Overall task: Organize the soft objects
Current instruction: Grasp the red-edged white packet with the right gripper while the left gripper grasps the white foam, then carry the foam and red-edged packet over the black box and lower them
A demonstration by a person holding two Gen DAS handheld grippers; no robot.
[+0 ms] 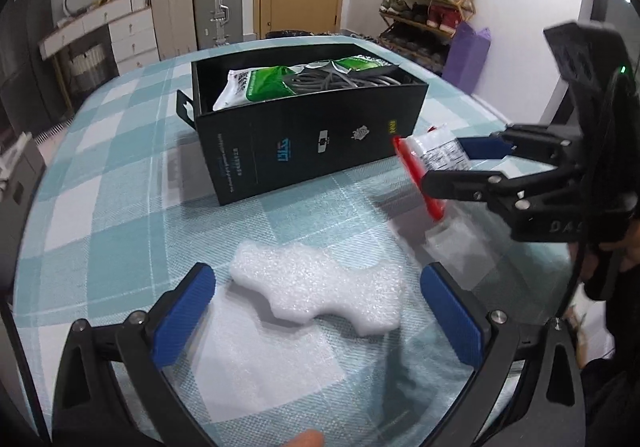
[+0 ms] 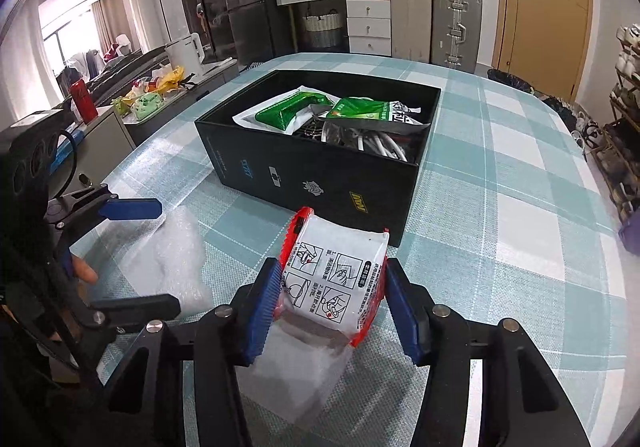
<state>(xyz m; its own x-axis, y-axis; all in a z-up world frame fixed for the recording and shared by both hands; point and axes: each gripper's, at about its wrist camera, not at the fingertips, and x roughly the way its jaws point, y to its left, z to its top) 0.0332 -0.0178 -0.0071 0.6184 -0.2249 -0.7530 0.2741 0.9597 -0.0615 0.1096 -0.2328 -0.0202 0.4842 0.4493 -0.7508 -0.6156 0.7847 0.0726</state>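
Right tongs (image 2: 330, 307) clamp a red-edged white plastic packet (image 2: 338, 279), raised just short of the black cardboard box (image 2: 312, 175). Left tongs (image 1: 316, 311) gape wide, empty, around white foam piece (image 1: 316, 287) on checked table (image 1: 120, 187). Green pouches (image 2: 288, 113) already boxed; packet, foam remain.

A table (image 1: 132, 175) covered by a teal-and-white checked cloth is seen in both wrist views. A black box (image 1: 312, 143) is set on it toward the far side, open at the top, with green-and-white packets and grey cables seen inside. A piece of white foam (image 1: 320, 287) with a wavy outline is laid flat on the cloth at the near side, well apart from the box. Bubble wrap (image 2: 176, 259) is spread on the cloth too.
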